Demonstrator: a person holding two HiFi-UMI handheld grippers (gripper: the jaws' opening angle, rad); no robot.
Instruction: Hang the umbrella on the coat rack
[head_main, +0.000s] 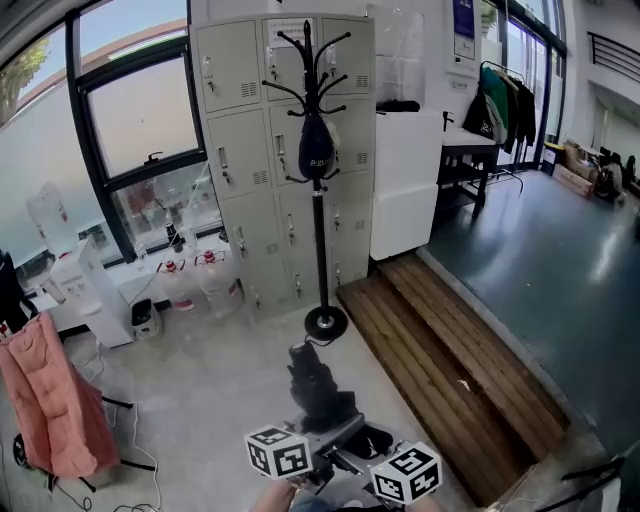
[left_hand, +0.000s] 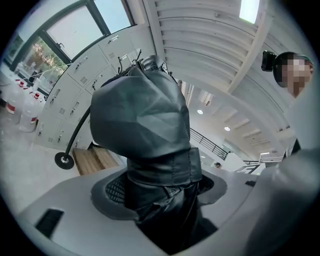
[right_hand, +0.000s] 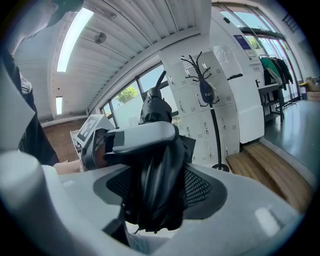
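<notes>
The left gripper (left_hand: 161, 202) and the right gripper (right_hand: 154, 192) are both clamped on the folded black umbrella (head_main: 318, 385), held low at six o'clock in the head view. The coat rack (head_main: 319, 235) stands well apart at twelve o'clock, before grey lockers (head_main: 240, 130).

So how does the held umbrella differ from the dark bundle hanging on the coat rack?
The umbrella is clamped in both the left gripper and the right gripper; the bundle hangs from the coat rack. The umbrella points forward toward that rack; the bundle hangs upright. The bundle carries pale print; the umbrella looks plain. Both are dark and compact.
</notes>
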